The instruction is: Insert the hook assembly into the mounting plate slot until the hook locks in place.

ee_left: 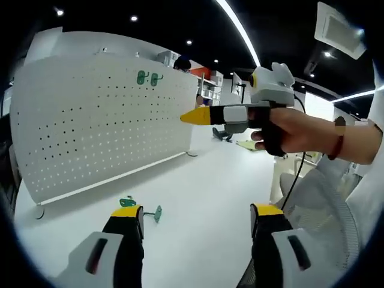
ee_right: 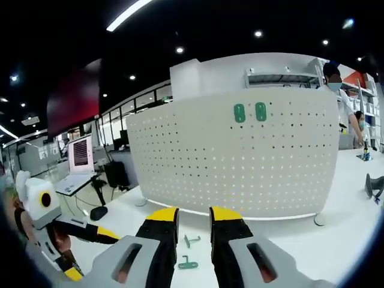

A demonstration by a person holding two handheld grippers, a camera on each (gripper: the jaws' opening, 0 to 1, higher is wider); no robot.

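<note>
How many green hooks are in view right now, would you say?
4: two hooks mounted on the pegboard, two loose hooks on the table. None seems hidden.

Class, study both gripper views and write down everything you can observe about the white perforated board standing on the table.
The perforated board is a wide white panel, seemingly thin sheet metal or plastic, covered in regular rows of small holes. It stands upright on the white table, resting on small feet at its lower edge. Two green hooks are already mounted side by side near its top edge. Two more loose green hooks lie on the table in front of it, not touching it. Neither gripper touches the board.
</note>
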